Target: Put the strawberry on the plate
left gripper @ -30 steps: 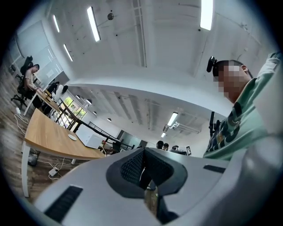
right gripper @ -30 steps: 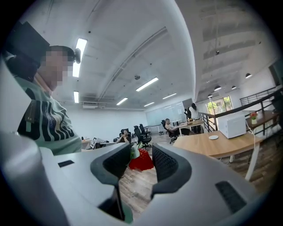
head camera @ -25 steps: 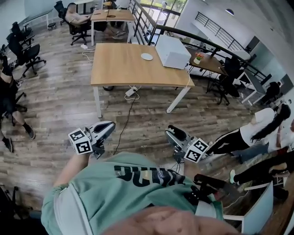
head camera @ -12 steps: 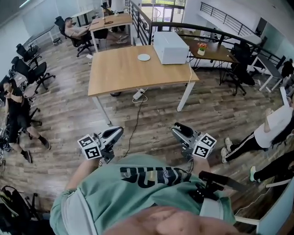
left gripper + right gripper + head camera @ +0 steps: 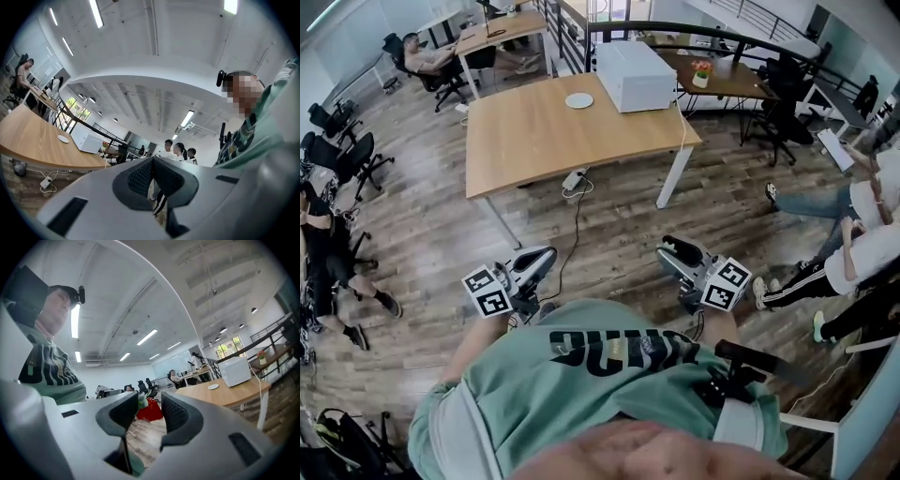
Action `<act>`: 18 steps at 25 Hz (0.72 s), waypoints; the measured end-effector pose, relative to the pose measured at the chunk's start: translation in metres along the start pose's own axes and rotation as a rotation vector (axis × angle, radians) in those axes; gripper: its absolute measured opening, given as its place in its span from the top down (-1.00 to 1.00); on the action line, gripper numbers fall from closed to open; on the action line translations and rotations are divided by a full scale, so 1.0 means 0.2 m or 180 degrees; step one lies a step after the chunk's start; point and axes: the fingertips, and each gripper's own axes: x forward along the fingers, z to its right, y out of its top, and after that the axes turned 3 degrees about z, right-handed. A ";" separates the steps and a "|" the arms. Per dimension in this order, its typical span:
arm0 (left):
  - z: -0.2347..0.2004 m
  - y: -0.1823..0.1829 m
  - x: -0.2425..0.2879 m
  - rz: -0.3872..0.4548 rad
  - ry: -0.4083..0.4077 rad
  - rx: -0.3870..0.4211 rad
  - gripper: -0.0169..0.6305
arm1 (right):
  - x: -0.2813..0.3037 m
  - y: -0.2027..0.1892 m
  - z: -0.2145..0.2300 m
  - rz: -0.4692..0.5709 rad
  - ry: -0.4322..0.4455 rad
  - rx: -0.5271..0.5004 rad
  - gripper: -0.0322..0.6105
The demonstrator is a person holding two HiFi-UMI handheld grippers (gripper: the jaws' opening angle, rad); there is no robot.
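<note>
- We see the strawberry (image 5: 151,410) in the right gripper view only: red, green leaves at its top, lodged between the two ribbed pads, which stand partly apart and bear on it from both sides.
- In the head view the right gripper (image 5: 674,250) hides the fruit from us entirely; only its dark tip and marker cube show.
- The plate (image 5: 578,100) is small and white, lying on the wooden table (image 5: 534,141) just beside a white box-shaped appliance (image 5: 634,75), well apart from both grippers. We cannot make out whether anything lies on it.
- The left gripper (image 5: 151,163) has its pads pressed together with nothing between them.
- Both grippers are held low and close to the person's torso, over the wooden floor (image 5: 609,216), their tips pointing toward the table.
- The person's green shirt (image 5: 600,375) fills the bottom of the head view and cuts off the hands; only the left forearm (image 5: 467,339) shows.
- People at the right edge are cropped by the frame.
</note>
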 end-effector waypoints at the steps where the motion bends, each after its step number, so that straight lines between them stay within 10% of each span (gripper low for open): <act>1: -0.06 0.03 -0.01 0.0014 -0.0065 -0.0018 0.94 | 0.05 0.01 0.01 -0.0004 -0.0058 -0.0039 0.40; 18: -1.05 0.63 -0.50 0.0097 -0.0414 0.0045 0.94 | 1.30 0.10 0.00 -0.0109 -0.0278 -0.0376 0.40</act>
